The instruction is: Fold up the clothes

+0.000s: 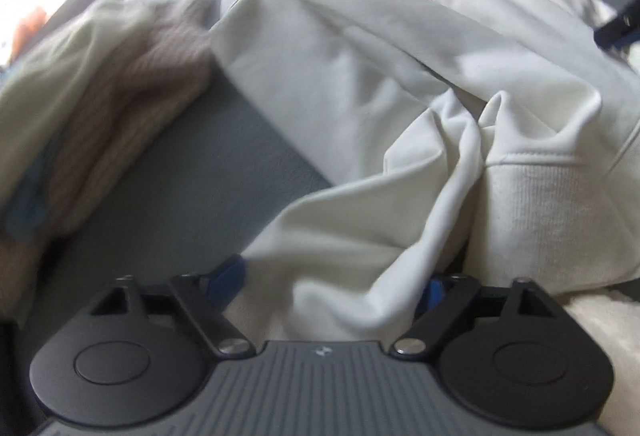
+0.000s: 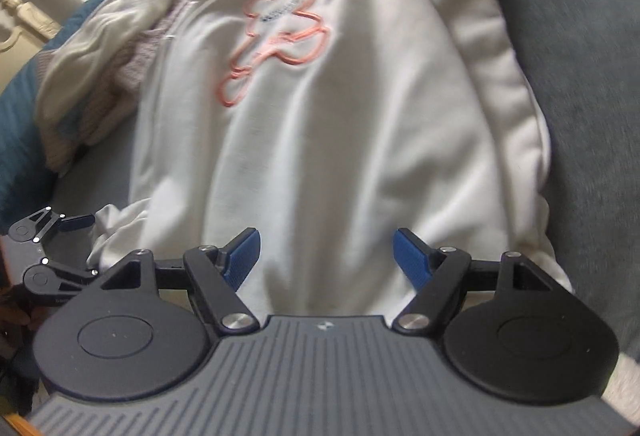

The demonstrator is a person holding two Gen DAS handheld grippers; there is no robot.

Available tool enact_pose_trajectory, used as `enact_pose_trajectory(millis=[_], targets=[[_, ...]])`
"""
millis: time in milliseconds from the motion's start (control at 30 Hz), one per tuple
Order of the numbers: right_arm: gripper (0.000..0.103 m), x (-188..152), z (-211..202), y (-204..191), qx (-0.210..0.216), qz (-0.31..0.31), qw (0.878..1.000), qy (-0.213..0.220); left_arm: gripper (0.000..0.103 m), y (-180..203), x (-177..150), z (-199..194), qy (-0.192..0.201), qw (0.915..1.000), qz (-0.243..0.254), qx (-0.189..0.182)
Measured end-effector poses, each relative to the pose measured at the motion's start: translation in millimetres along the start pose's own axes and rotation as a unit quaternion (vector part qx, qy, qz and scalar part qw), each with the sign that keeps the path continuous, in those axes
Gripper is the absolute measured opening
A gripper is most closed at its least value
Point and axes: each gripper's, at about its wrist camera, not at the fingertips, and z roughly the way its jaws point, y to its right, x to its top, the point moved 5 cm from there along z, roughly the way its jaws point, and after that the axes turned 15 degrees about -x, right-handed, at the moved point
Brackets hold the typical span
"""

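- A white sweatshirt [image 2: 320, 123] with a pink outline design [image 2: 276, 35] on its chest lies spread on a grey-blue surface [image 2: 592, 75], filling the middle of the right wrist view.
- The right gripper [image 2: 326, 260] hovers at the sweatshirt's lower edge, at six o'clock in its own view. Its blue pads [image 2: 412, 260] stand wide apart with cloth lying beneath the gap and nothing pinched between them.
- The left gripper [image 1: 332, 286] sits at the garment's lower corner; it shows at about eight o'clock in the right wrist view [image 2: 76, 232].
- In the left wrist view a bunched fold of the white sweatshirt [image 1: 360, 236] fills the gap between its jaws. The blue pads [image 1: 228, 276] peek out on either side of the cloth, so I cannot tell whether it is clamped or loose.
- The ribbed hem [image 1: 552, 211] lies at four o'clock in that view.
- A pile of other clothes [image 1: 100, 107], cream and a mauve knit, sits at nine o'clock, just beside the sweatshirt.
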Motion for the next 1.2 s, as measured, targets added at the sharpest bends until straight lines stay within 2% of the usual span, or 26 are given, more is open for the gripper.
enact_pose_trajectory(millis=[100,133,167,233,333,400,467,600,633,667,700,733,800,900,1000,1067,1200], targets=[[0.074,2.6,-2.0,7.1,-0.004,0.008,1.000,0.016,0.054,-6.3,5.9,5.4,0.007,0.9992,-0.036,-0.016],[0.074,3.3,-2.5,8.5,-0.003,0.009,1.000,0.021,0.035,-9.4,7.1,1.5,0.013,0.9983,-0.052,-0.022],[0.074,3.8,-3.0,9.8,-0.002,0.010,1.000,0.026,0.007,-12.7,8.5,-2.5,0.019,0.9971,-0.069,-0.027],[0.074,4.3,-2.7,13.2,-0.001,0.016,0.999,0.032,0.006,-23.7,11.6,-14.5,0.031,0.9956,-0.089,-0.008],[0.074,4.7,4.1,17.6,0.004,0.032,0.999,0.026,0.005,-56.5,23.3,-53.6,0.068,0.9892,-0.126,0.031],[0.074,5.3,6.8,20.3,0.010,0.038,0.999,0.024,0.005,-88.4,40.9,-89.6,0.103,0.9821,-0.140,0.073],[0.074,6.1,9.7,22.2,0.016,0.043,0.999,0.022,0.005,-125.3,66.4,-131.6,0.149,0.9703,-0.152,0.116],[0.074,7.8,14.1,25.4,0.027,0.054,0.998,0.018,0.007,-198.3,122.9,-198.0,0.219,0.9389,-0.181,0.194],[0.074,8.2,14.5,26.5,0.030,0.057,0.998,0.017,0.016,-215.0,131.8,-196.1,0.214,0.9325,-0.185,0.224],[0.074,8.7,14.9,27.5,0.032,0.060,0.998,0.016,0.032,-231.5,140.6,-194.3,0.210,0.9252,-0.190,0.253],[0.074,9.0,15.2,28.4,0.035,0.064,0.997,0.016,0.043,-247.8,149.1,-191.8,0.203,0.9172,-0.195,0.282],[0.074,9.4,15.4,29.5,0.038,0.068,0.997,0.015,0.059,-263.8,151.2,-177.6,0.180,0.9113,-0.203,0.310],[0.074,10.2,15.9,31.8,0.045,0.076,0.996,0.013,0.060,-284.0,145.2,-147.6,0.121,0.9112,-0.225,0.323],[0.075,10.8,16.7,36.0,0.058,0.089,0.994,0.011,0.062,-272.5,114.5,-137.0,0.100,0.9164,-0.253,0.294],[0.076,12.6,18.9,38.0,0.068,0.100,0.993,0.008,0.070,-259.8,83.5,-127.4,0.078,0.9195,-0.280,0.265],[0.077,12.8,19.1,38.4,0.071,0.098,0.993,0.009,0.072,-235.6,57.2,-141.9,0.076,0.9162,-0.287,0.269],[0.077,13.1,18.3,38.7,0.075,0.097,0.992,0.010,0.079,-191.6,26.1,-156.2,0.098,0.9191,-0.303,0.232]])
